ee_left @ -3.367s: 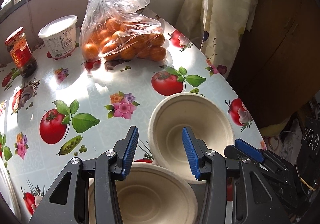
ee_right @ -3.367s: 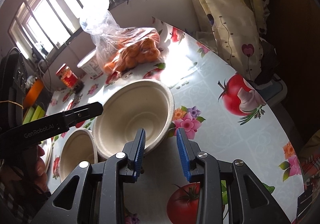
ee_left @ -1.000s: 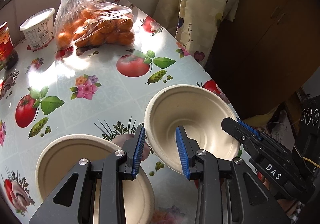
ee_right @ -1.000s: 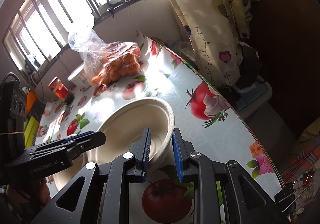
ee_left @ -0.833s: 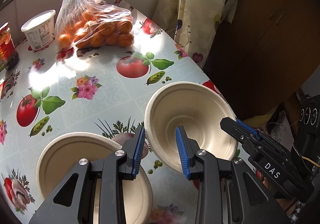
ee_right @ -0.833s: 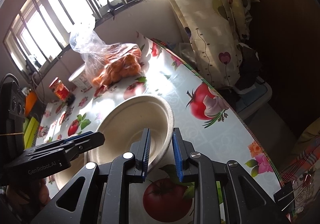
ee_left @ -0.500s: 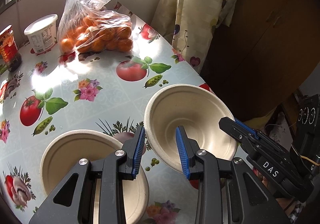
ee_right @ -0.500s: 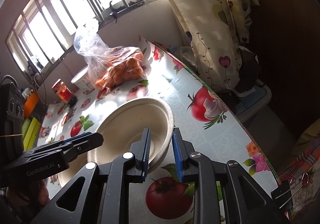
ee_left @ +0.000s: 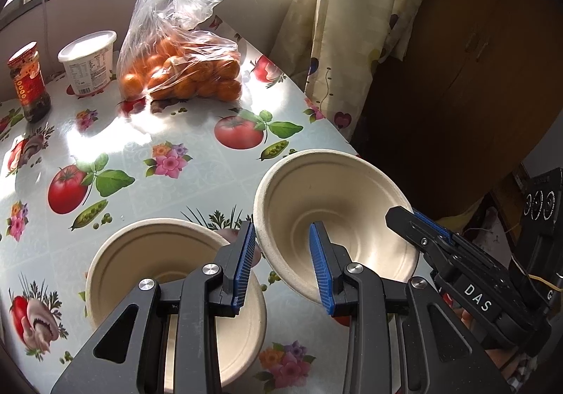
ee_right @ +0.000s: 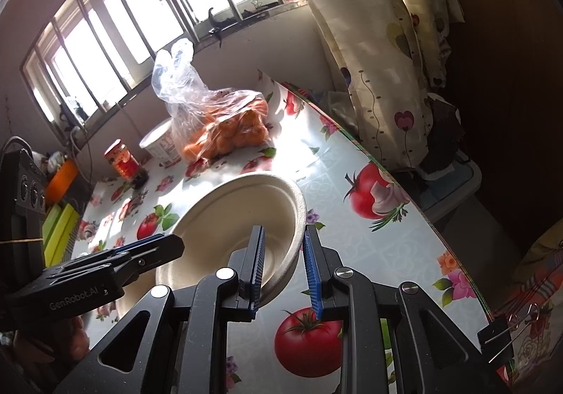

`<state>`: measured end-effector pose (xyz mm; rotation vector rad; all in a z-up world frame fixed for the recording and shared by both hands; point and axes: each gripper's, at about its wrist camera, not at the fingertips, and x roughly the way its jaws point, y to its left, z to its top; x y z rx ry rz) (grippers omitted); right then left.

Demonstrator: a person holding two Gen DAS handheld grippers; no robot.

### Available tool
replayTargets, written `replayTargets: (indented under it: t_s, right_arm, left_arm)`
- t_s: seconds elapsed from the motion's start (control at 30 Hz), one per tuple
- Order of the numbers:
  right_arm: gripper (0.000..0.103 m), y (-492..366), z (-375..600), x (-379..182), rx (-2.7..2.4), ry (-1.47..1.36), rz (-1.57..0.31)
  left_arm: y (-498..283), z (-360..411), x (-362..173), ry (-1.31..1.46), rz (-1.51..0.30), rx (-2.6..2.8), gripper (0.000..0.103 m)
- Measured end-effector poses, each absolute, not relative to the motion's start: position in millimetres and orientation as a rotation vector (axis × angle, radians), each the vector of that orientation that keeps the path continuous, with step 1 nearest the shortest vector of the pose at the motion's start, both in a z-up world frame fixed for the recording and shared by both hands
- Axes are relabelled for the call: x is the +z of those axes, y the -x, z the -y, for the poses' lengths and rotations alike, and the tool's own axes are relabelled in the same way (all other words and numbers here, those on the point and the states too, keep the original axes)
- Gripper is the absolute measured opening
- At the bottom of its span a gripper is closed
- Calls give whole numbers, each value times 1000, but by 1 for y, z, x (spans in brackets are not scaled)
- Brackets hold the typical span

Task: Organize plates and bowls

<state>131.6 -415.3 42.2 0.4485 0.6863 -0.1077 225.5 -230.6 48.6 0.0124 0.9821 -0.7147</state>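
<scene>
Two beige paper bowls are over the patterned table. My right gripper (ee_right: pixel 281 265) is shut on the rim of the right bowl (ee_right: pixel 239 218) and holds it tilted above the table; this bowl also shows in the left wrist view (ee_left: pixel 334 204). My left gripper (ee_left: pixel 281 267) has its jaws on either side of that bowl's near left rim, with a gap to the rim. The second bowl (ee_left: pixel 147 253) sits on the table (ee_left: pixel 176 154) below my left gripper. The right gripper shows in the left wrist view (ee_left: pixel 422 228) at the lifted bowl's right rim.
A clear bag of oranges (ee_left: pixel 183 59), a white tub (ee_left: pixel 89 59) and a red-lidded jar (ee_left: pixel 30 84) stand at the table's far side. A flowered curtain (ee_left: pixel 337 24) and a dark wooden cabinet (ee_left: pixel 475 59) are beyond the table's right edge.
My right gripper has closed on the right bowl's rim and lifted it off the table. Both grippers have risen and pulled back a little. The left jaws have narrowed.
</scene>
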Motion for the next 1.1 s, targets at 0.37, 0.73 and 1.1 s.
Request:
replayTargets:
  t_s: [0.37, 0.73, 1.1]
  right_arm:
    - [22, -130, 400, 50, -79, -424, -676]
    - [22, -135, 377, 56, -36, -393, -678]
    - [22, -138, 358, 59, -4, -370, -679]
  left_arm:
    - [-217, 213, 56, 3, -951, -691, 34]
    - [-213, 186, 63, 38, -920, -652, 34]
    - [-210, 165, 66, 59, -899, -619, 34]
